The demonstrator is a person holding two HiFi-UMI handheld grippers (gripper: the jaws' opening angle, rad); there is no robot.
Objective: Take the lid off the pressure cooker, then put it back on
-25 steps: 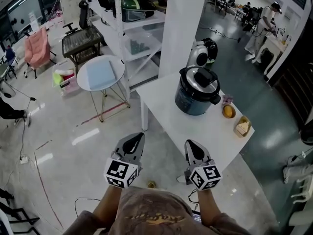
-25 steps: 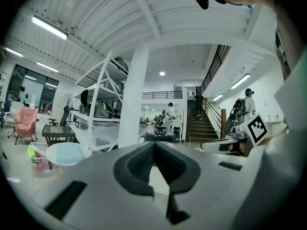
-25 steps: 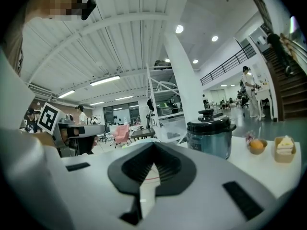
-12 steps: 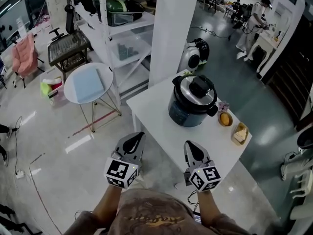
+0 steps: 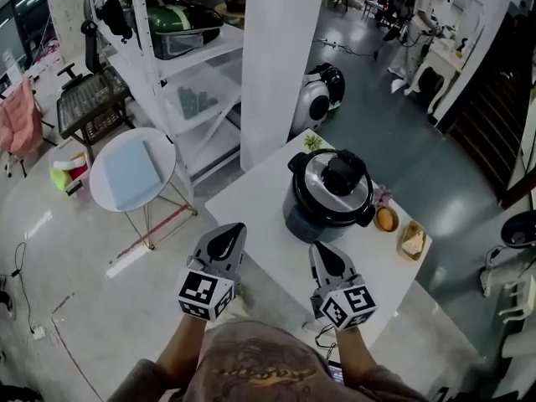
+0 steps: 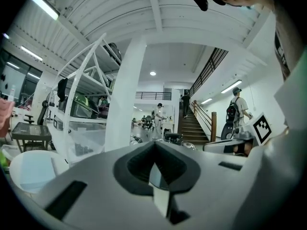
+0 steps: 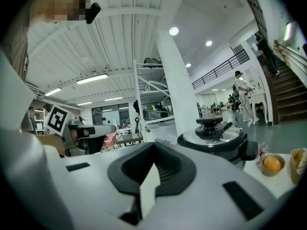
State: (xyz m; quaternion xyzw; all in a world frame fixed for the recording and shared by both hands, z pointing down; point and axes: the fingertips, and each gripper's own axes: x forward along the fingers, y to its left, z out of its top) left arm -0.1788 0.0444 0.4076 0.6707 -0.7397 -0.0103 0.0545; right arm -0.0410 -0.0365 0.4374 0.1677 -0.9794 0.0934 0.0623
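A dark pressure cooker (image 5: 322, 212) stands on a white table (image 5: 260, 224), its shiny lid (image 5: 335, 187) with a black knob on top. In the right gripper view the cooker's lid (image 7: 211, 133) shows ahead and to the right. My left gripper (image 5: 226, 239) is shut and empty, level with the table's near-left edge. My right gripper (image 5: 322, 256) is shut and empty too, just short of the cooker's front. In the left gripper view my left gripper (image 6: 154, 153) points past the table toward a white pillar (image 6: 122, 99).
On the table right of the cooker sit an orange fruit in a small bowl (image 5: 387, 219) and another small dish (image 5: 413, 241). A round white side table (image 5: 132, 171), metal shelving (image 5: 180, 74) and a white pillar (image 5: 276, 57) stand behind. People stand at the far right back.
The table and cooker have come nearer and lower in the head view as both grippers moved forward toward them. Both stay shut.
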